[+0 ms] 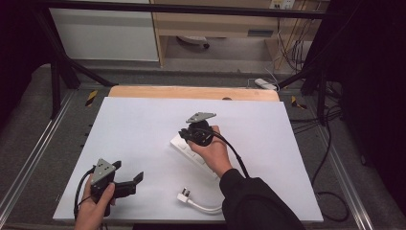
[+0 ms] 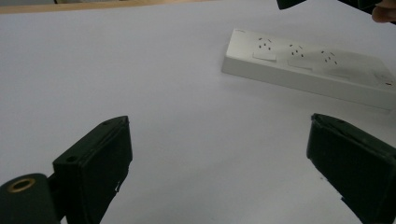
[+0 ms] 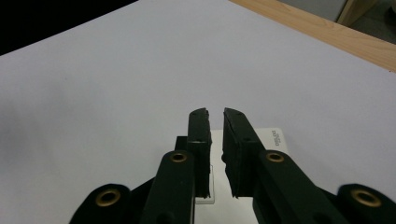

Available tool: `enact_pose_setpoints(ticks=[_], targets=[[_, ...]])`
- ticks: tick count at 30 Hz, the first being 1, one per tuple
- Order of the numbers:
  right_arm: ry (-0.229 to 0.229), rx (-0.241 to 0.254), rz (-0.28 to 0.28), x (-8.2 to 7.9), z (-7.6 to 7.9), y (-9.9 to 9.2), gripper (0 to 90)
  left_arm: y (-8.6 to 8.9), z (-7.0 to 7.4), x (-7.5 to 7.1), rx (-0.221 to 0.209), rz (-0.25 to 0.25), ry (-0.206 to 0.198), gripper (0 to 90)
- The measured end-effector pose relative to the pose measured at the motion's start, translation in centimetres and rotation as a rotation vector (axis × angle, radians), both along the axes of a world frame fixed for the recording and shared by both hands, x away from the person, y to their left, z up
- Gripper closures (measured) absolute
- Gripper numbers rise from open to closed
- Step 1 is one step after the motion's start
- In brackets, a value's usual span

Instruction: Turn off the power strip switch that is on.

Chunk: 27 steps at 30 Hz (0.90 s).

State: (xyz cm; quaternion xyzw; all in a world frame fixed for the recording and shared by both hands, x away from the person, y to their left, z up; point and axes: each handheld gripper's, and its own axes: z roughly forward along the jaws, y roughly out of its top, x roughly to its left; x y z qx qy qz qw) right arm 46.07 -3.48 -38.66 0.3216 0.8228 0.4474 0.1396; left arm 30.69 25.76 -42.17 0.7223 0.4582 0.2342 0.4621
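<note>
Nearest the worktop's (image 1: 143, 124) front edge, left side: left tongs (image 1: 128, 180) in the person's left hand (image 1: 93, 208), jaws spread wide, nothing between them, held just over the white sheet that covers the worktop. Grey three-cornered plate on top, cable trailing back by the wrist. From the left gripper view those jaws stand far apart at the bottom corners, bare white surface between them, power strip (image 2: 308, 70) lying beyond, up and to the right.

Front edge, right of centre: white plug (image 1: 184, 195) lying flat on the sheet, its white cord (image 1: 206, 207) curving away under the dark sleeve (image 1: 258, 201). Plug is loose, well apart from the left tongs.

Mid-worktop: white power strip lies diagonal on the sheet, sockets up. Three socket groups visible in the left gripper view. Right hand (image 1: 213, 151) sits over the strip and covers much of it in the high view.

Right tongs (image 3: 215, 123) hang above the strip's far end, jaws nearly closed, only a thin gap, nothing gripped. Right gripper view looks down along them: strip's end (image 3: 271, 140) directly below the tips, small printed label at its corner, text too small to read. Cannot tell whether the tips touch the strip.

Far edge: bare wooden strip of worktop past the sheet.
</note>
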Motion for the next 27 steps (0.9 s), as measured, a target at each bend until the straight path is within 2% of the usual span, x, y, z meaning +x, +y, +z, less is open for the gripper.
enact_pose_setpoints(ticks=[2, 9, 15, 20, 27], targets=[[-0.007, -0.002, -0.005, -0.1, 0.3, -0.2, 73.1, 0.0, 0.0, 0.0, 0.003, -0.001, 0.000, 6.9], [0.001, 0.030, -0.069, -0.1, 1.3, -1.1, 38.5, 0.0, 0.0, 0.0, 0.006, -0.002, 0.001, 6.9], [0.005, 0.045, -0.103, -0.1, 2.0, -2.0, 18.1, 0.0, 0.0, 0.0, 0.007, -0.002, 0.002, 6.9], [0.000, 0.076, -0.116, -0.4, 2.9, -3.0, 7.9, 0.0, -0.1, 0.0, 0.008, -0.003, 0.003, 6.9], [-0.029, 0.126, -0.117, -0.9, 4.3, -5.4, 5.9, -0.1, -0.1, 0.0, 0.011, -0.001, 0.002, 6.9]])
